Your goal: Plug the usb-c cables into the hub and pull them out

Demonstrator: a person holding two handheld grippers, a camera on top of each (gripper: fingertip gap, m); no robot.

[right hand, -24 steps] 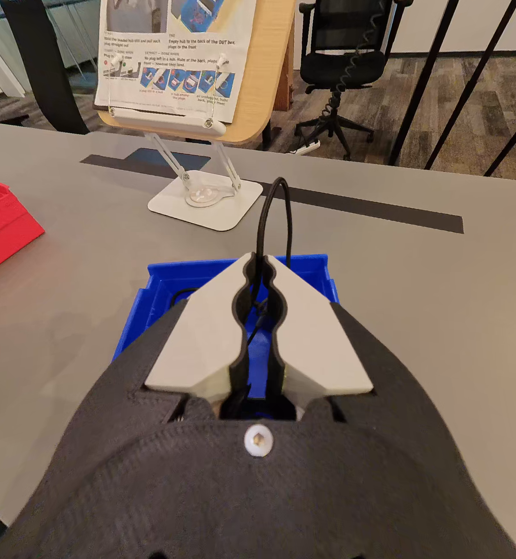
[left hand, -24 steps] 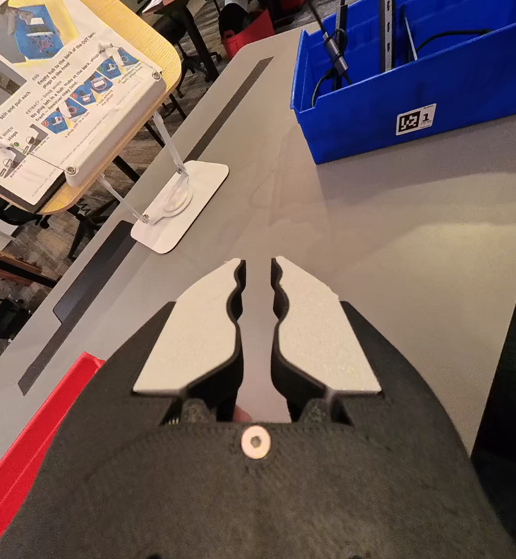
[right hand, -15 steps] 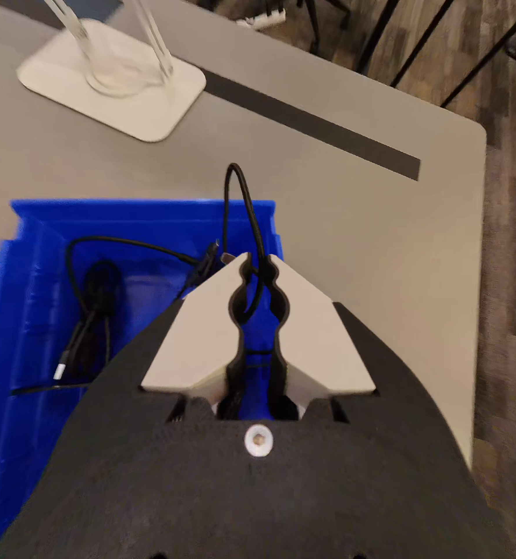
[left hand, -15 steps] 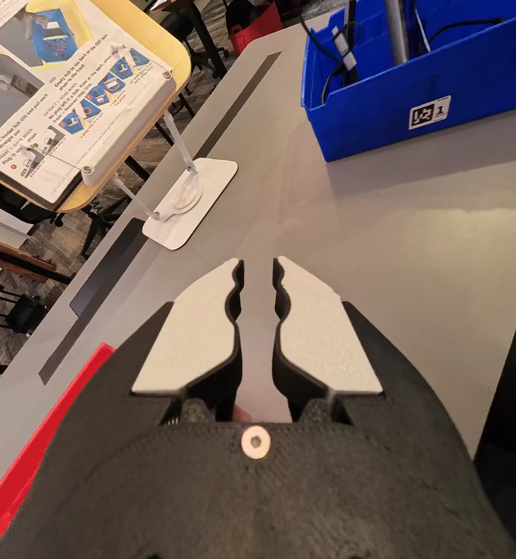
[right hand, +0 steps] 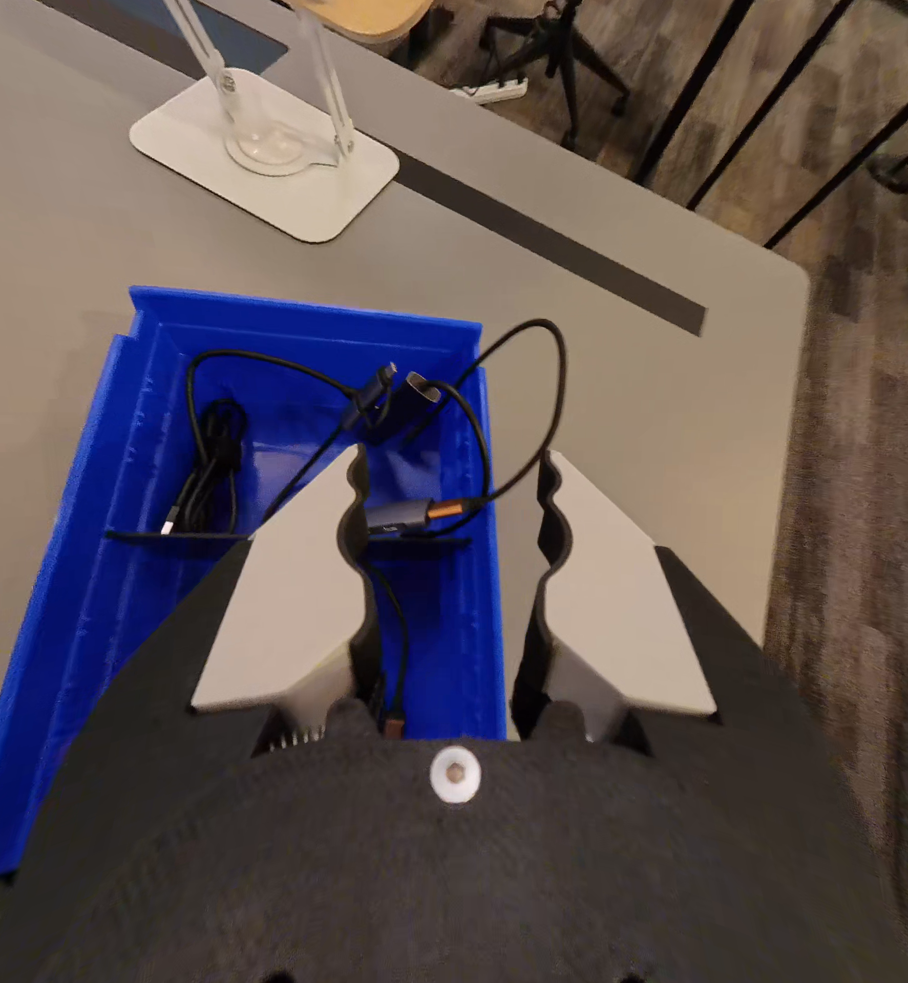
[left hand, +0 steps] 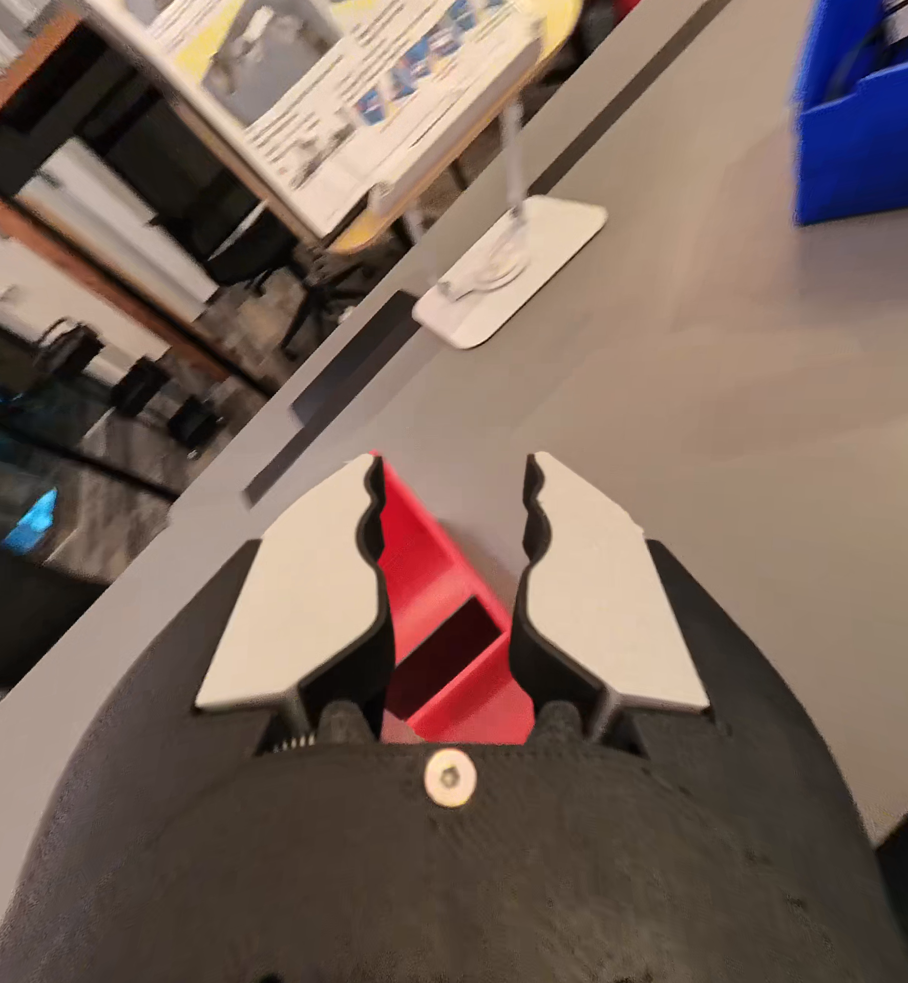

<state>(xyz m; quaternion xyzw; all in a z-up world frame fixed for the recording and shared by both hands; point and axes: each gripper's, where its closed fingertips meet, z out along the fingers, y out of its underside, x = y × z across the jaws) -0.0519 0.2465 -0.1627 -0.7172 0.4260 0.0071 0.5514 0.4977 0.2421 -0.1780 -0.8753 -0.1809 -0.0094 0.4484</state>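
My right gripper point(right hand: 451, 455) is open and empty, held above the blue bin point(right hand: 137, 478). In the bin's far compartment lie a grey plug body with an orange collar point(right hand: 403, 515), two more grey connector ends point(right hand: 419, 385) and a coiled black cable point(right hand: 212, 468). A black cable point(right hand: 560, 372) loops out over the bin's right wall. Another cable with a brown plug end point(right hand: 394, 726) lies in the near compartment between my fingers. My left gripper point(left hand: 454, 463) is open and empty above a red bin point(left hand: 430, 585). I cannot pick out a hub for certain.
A white stand base point(right hand: 281, 159) with clear legs holds an instruction sheet point(left hand: 361, 90) at the table's far side; it also shows in the left wrist view point(left hand: 515, 266). The blue bin point(left hand: 866, 133) sits far right in that view. The grey table's point(right hand: 654, 425) right edge is close. One gripper's finger ends stand about 55 cm off the other's.
My right gripper has opened and let go of the black cable, which now lies in the blue bin. My left gripper has opened wider and swung left over the red bin.
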